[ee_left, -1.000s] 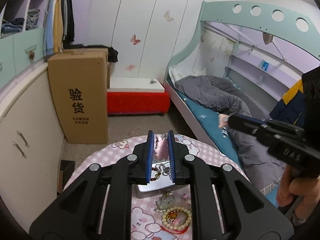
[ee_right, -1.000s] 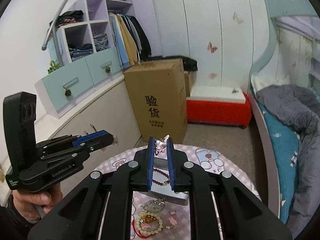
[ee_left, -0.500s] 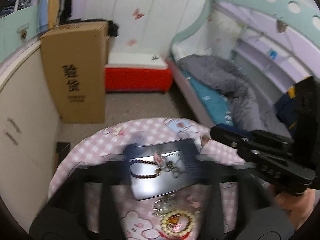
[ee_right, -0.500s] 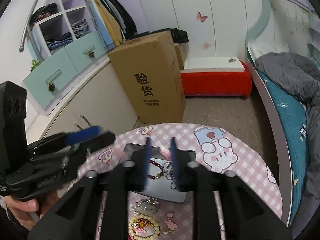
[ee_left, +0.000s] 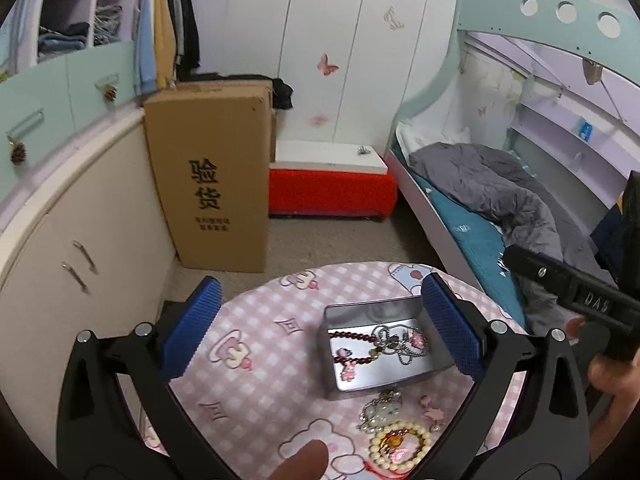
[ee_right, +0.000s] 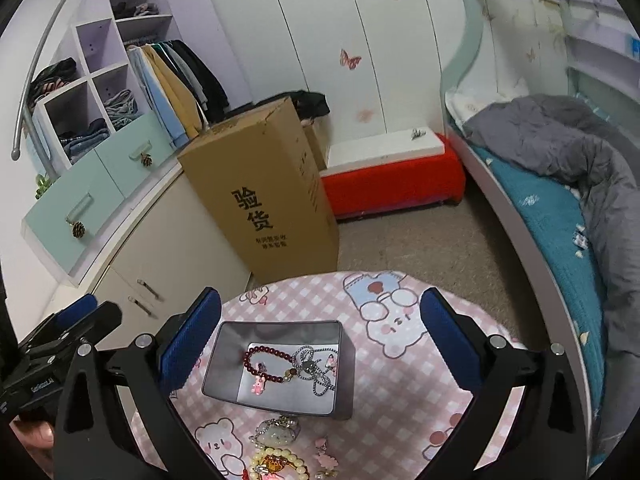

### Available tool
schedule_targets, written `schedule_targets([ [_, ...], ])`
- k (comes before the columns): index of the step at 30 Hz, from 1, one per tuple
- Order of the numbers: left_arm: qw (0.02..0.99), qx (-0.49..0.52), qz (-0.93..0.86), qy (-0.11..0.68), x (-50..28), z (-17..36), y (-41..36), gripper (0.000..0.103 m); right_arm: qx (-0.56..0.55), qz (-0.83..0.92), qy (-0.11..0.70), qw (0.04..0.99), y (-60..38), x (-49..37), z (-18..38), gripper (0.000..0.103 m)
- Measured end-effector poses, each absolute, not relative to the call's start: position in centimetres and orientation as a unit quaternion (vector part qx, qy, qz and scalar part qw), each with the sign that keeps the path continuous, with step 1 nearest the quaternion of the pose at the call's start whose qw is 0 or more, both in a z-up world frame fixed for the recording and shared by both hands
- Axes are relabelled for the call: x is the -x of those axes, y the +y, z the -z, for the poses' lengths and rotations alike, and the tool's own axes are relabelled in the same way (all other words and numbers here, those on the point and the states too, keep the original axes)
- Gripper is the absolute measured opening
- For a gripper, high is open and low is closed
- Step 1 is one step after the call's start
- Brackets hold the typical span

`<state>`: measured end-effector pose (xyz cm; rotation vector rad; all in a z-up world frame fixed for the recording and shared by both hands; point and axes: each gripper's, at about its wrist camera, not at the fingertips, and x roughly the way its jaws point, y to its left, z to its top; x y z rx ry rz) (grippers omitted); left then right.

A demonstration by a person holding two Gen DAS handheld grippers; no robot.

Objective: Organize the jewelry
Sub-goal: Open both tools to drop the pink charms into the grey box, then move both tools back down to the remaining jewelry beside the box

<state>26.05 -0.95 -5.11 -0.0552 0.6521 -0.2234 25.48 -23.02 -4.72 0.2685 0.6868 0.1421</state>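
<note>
On the round desk [ee_right: 400, 400] with its pink checked cloth, in a bedroom with a tall cardboard box [ee_right: 260, 200], a wardrobe and a bed [ee_left: 480, 208], a metal tin [ee_right: 280, 368] stands near the middle holding a dark red bead bracelet [ee_right: 264, 360] and a silver chain [ee_right: 312, 368]. Both tongs tilt down over the desk, each hand-held: the left tongs [ee_left: 320, 324] and right tongs [ee_right: 320, 336] are opening wide, pads gripping nothing. The tin's long axis runs roughly across both views; more beads [ee_left: 400, 440] lie by the near edge.

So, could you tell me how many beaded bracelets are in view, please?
2: a dark red bracelet inside the metal tin, and a cream bracelet on the tablecloth before it. Others may be hidden.
</note>
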Motion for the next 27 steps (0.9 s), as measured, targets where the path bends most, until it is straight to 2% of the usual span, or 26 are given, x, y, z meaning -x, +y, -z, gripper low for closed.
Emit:
schedule_targets([
  [13, 0.959, 0.028, 0.11, 0.26, -20.9, 1.4, 0.7, 0.097, -0.108, -0.074, 0.287, 0.949, -22.7, -21.7, 0.9, 0.096],
  [27, 0.968, 0.005, 0.118, 0.22, -16.4, 0.5, 0.9, 0.097, -0.079, -0.069, 0.252, 0.962, -22.8, -16.2, -0.2, 0.096],
])
